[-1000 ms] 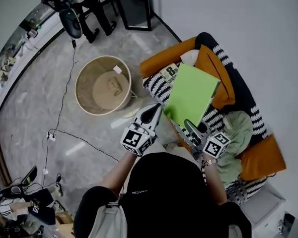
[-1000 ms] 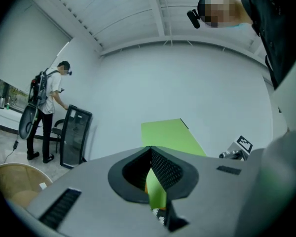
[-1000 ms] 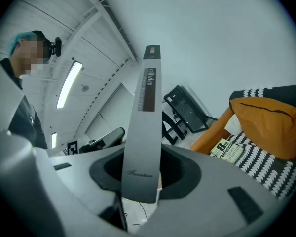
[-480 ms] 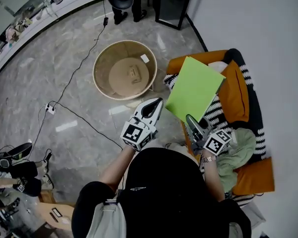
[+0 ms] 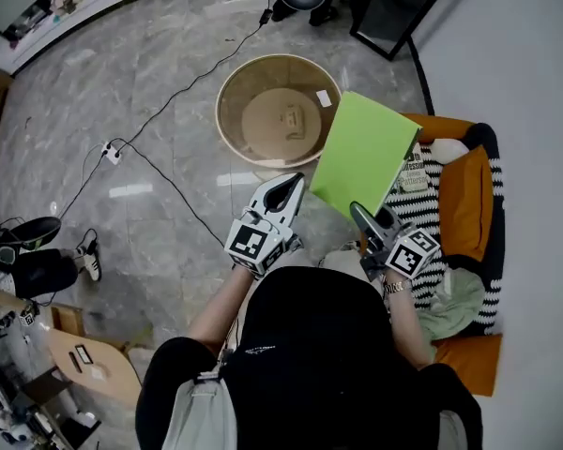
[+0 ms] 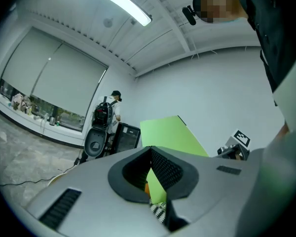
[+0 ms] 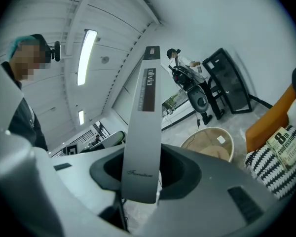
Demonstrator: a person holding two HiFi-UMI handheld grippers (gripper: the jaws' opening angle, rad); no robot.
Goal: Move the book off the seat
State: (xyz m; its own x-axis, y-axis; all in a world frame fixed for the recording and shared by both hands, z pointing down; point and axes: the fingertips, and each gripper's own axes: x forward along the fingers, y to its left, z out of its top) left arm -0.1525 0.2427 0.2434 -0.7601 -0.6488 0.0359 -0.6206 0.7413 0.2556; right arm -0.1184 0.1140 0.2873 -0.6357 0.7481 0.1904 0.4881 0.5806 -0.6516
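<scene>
The book (image 5: 361,157) has a bright green cover and a grey spine (image 7: 144,98). It stands tilted in the air, lifted off the seat, its top edge near the round basket. My right gripper (image 5: 366,223) is shut on its lower edge, and the spine runs up between the jaws (image 7: 143,154). The seat (image 5: 430,209) is a sofa under a black-and-white striped throw, to the right of the book. My left gripper (image 5: 286,195) is shut and holds nothing, just left of the book. From the left gripper (image 6: 150,149) the green cover (image 6: 170,132) shows ahead.
A round wicker basket (image 5: 233,120) stands on the marble floor ahead. A black cable (image 5: 169,178) snakes across the floor at the left. On the sofa lie orange cushions (image 5: 465,200), a printed magazine (image 5: 414,172) and a pale green cloth (image 5: 455,298). A white wall is on the right.
The book has come up off the sofa and now hangs left of it, beside the basket. The head view has swung left, so the sofa sits further right.
</scene>
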